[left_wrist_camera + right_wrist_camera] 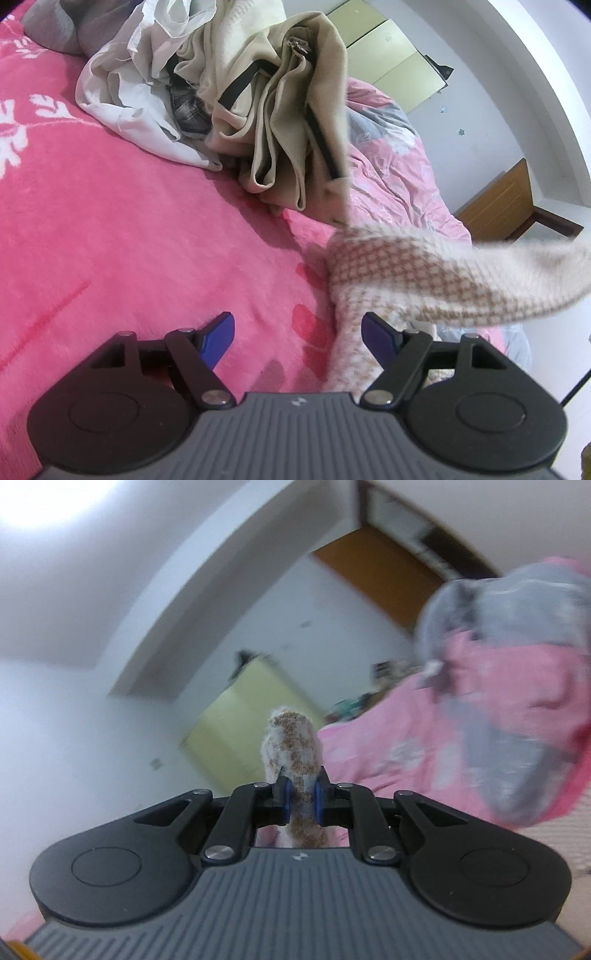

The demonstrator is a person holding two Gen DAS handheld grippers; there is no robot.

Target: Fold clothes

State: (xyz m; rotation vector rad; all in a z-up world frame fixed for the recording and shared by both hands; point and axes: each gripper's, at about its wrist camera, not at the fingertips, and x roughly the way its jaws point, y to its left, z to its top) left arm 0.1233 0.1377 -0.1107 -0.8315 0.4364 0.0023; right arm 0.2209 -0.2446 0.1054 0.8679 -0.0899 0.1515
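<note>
A fuzzy white-and-tan checked garment (436, 280) stretches across the right of the left wrist view, lifted off the pink blanket (129, 229) and blurred by motion. My left gripper (301, 332) stands open low over the blanket, its right blue fingertip (376, 338) close beside the garment's hanging part. In the right wrist view my right gripper (302, 799) is shut on a bunched fold of the same checked garment (291, 738), which sticks up beyond the pads.
A heap of clothes lies at the back of the bed: a beige garment with black trim (291, 122) and white cloth (133, 96). A pink floral quilt (399, 162) sits right of it. Yellow cabinet doors (236, 716) and a wooden door (376, 576) stand beyond.
</note>
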